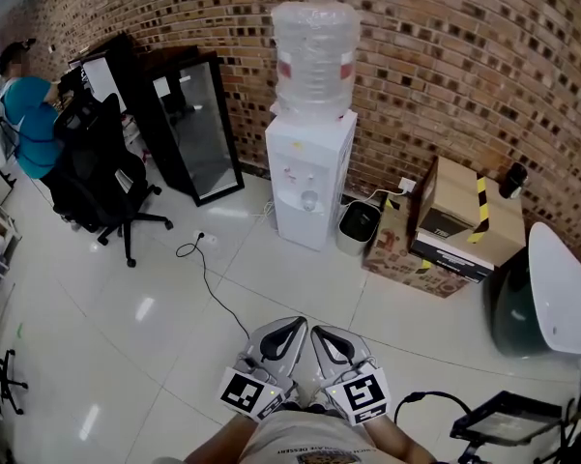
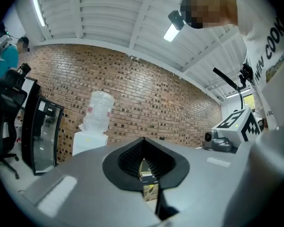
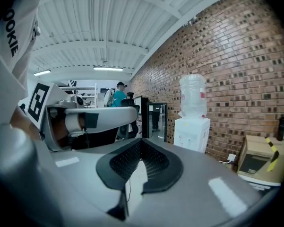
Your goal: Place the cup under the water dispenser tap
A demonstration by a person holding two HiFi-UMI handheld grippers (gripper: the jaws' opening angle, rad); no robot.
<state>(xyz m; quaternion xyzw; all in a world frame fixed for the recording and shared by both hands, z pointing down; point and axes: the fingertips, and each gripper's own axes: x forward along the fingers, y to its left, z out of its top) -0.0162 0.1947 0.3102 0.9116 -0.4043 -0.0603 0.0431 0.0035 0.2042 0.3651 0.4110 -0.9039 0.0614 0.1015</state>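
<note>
The white water dispenser (image 1: 309,177) stands against the brick wall with a clear bottle (image 1: 314,56) on top; its taps sit in a recess on the front. It also shows in the left gripper view as the dispenser (image 2: 89,143) and in the right gripper view as the dispenser (image 3: 192,131). No cup shows in any view. My left gripper (image 1: 295,323) and right gripper (image 1: 321,333) are side by side at the bottom of the head view, well short of the dispenser. The left gripper (image 2: 142,140) and the right gripper (image 3: 141,141) both have their tips together, with nothing held.
A small bin (image 1: 356,225) and cardboard boxes (image 1: 454,225) stand right of the dispenser. On its left are a black glass-fronted panel (image 1: 198,129), an office chair (image 1: 106,187) and a seated person (image 1: 29,114). A cable (image 1: 208,278) lies across the white floor. A white-and-green chair (image 1: 546,298) is at right.
</note>
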